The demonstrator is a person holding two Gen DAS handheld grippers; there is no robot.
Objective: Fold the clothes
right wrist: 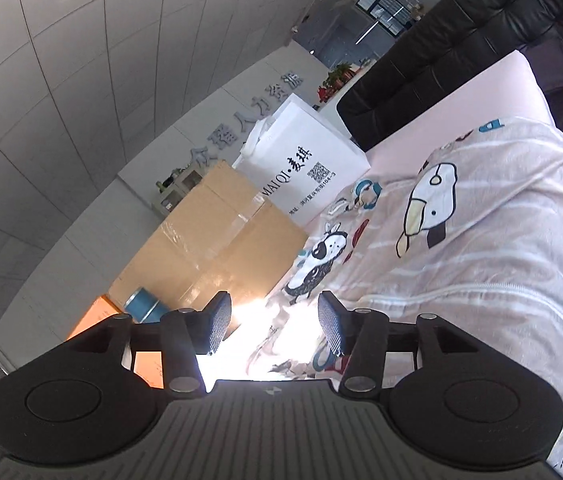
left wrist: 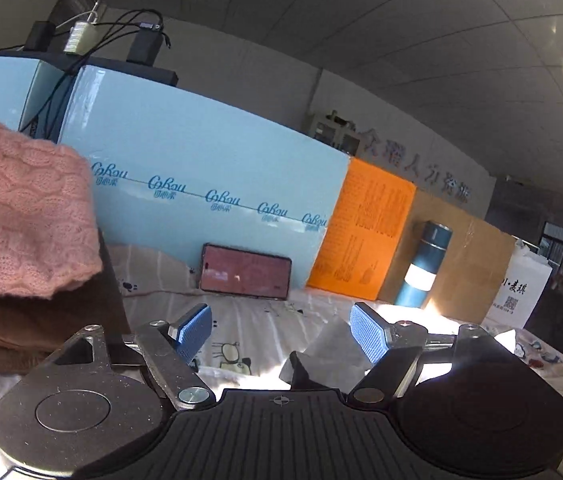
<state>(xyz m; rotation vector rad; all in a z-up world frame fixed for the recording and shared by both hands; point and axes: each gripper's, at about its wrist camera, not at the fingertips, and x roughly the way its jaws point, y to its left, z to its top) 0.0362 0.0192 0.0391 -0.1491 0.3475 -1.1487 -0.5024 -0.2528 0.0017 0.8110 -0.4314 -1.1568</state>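
On printed sheet (right wrist: 481,272) | pink cable-knit (left wrist: 21,208) atop brown fold (left wrist: 41,320) | L tool (left wrist: 277,332) & R tool (right wrist: 273,328) spread, empty

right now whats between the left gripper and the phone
Only the printed sheet: the left wrist view shows the open left gripper facing the phone across bare cloth. The pink sweater lies off to the left.
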